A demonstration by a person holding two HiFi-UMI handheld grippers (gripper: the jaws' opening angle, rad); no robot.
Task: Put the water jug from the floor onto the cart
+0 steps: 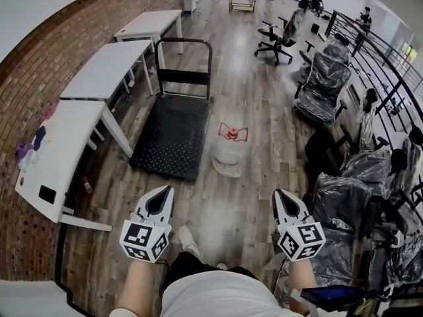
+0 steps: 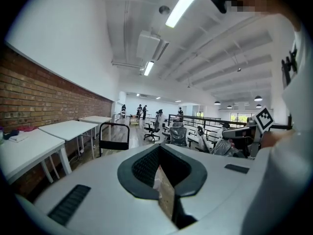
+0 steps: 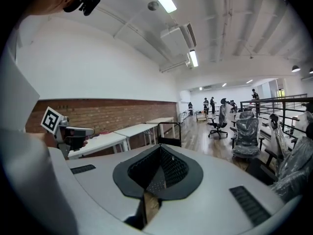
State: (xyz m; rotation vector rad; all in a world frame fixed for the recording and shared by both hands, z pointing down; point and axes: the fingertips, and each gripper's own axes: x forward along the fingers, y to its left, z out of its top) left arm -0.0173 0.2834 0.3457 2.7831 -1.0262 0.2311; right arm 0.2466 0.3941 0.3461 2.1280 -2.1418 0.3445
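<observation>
Ahead, the water jug (image 1: pixel 228 158) stands upright, centred between the left gripper (image 1: pixel 163 190) and right gripper (image 1: pixel 279 195), both pressed together, empty. The cart (image 1: pixel 170 137) lies just left of it.

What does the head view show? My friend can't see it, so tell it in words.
A clear, red-capped water jug stands on the wooden floor beside a black cart. Nearer, the person's left gripper and right gripper are both shut and hold nothing.
</observation>
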